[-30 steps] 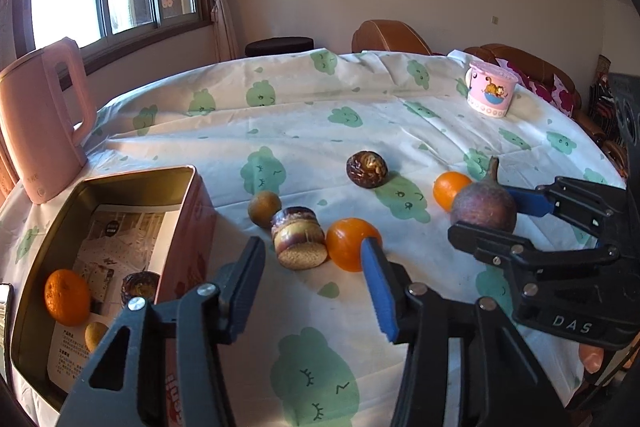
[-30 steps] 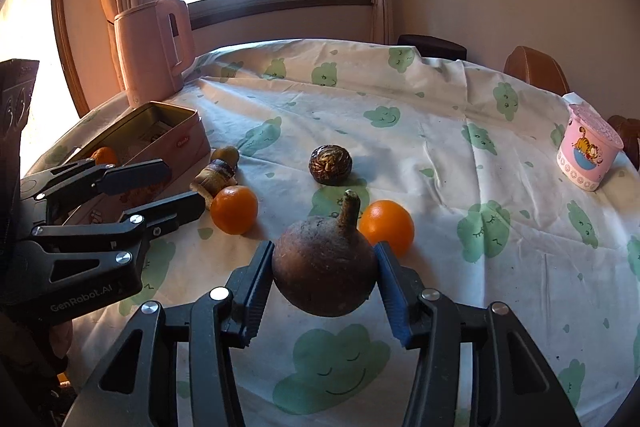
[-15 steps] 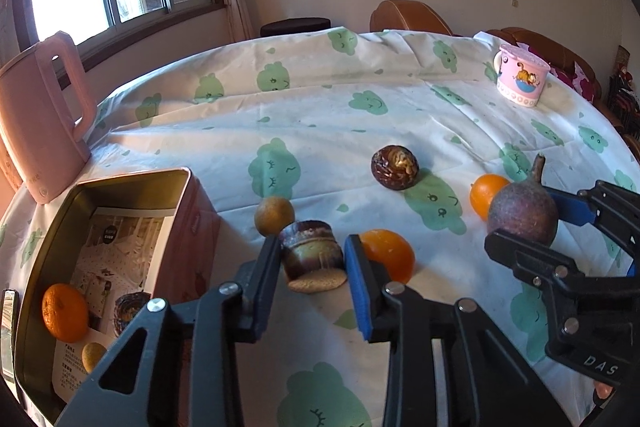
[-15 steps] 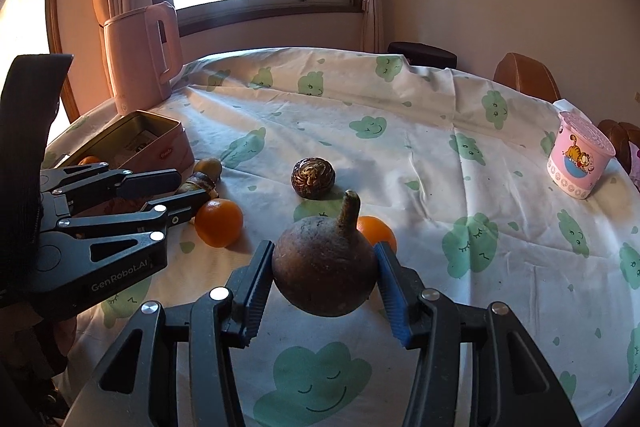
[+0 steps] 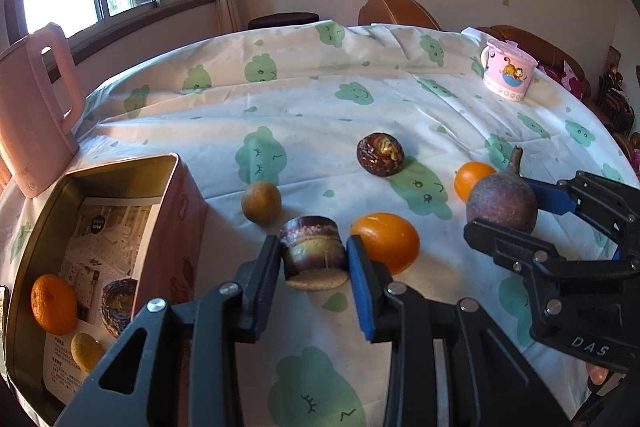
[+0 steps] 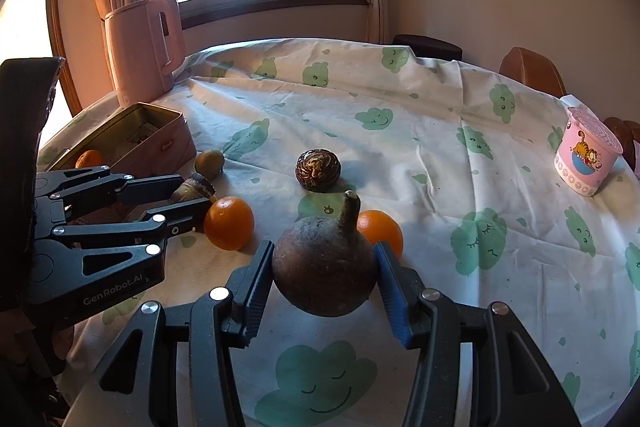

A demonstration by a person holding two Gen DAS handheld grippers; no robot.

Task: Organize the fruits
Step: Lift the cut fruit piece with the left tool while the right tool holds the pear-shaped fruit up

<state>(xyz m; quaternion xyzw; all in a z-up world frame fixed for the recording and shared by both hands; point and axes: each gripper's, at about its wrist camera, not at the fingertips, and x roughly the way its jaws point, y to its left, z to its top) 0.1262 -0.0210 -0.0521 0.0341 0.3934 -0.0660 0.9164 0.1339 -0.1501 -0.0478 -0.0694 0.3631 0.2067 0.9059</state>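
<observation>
My left gripper (image 5: 314, 257) is shut on a brown banded fruit (image 5: 312, 251), also seen in the right wrist view (image 6: 194, 187), on the tablecloth beside the pink tin box (image 5: 188, 203). My right gripper (image 6: 324, 275) is shut on a round brown stemmed fruit (image 6: 324, 267), held above the cloth; it shows in the left wrist view (image 5: 502, 203). An orange (image 5: 386, 241) lies right of the left gripper, another orange (image 5: 472, 179) behind the stemmed fruit. A small yellow-brown fruit (image 5: 262, 202) and a dark wrinkled fruit (image 5: 380, 154) lie further back. The box holds an orange (image 5: 53, 303) and two other fruits.
A pink kettle (image 5: 34, 111) stands at the back left behind the box. A pink cartoon cup (image 5: 506, 75) stands at the far right. The round table's cloth (image 5: 320, 99) drops off at the edges, with chairs (image 5: 394, 11) behind.
My left gripper moved forward and closed on the brown banded fruit. My right gripper kept its hold on the stemmed fruit and shifted slightly.
</observation>
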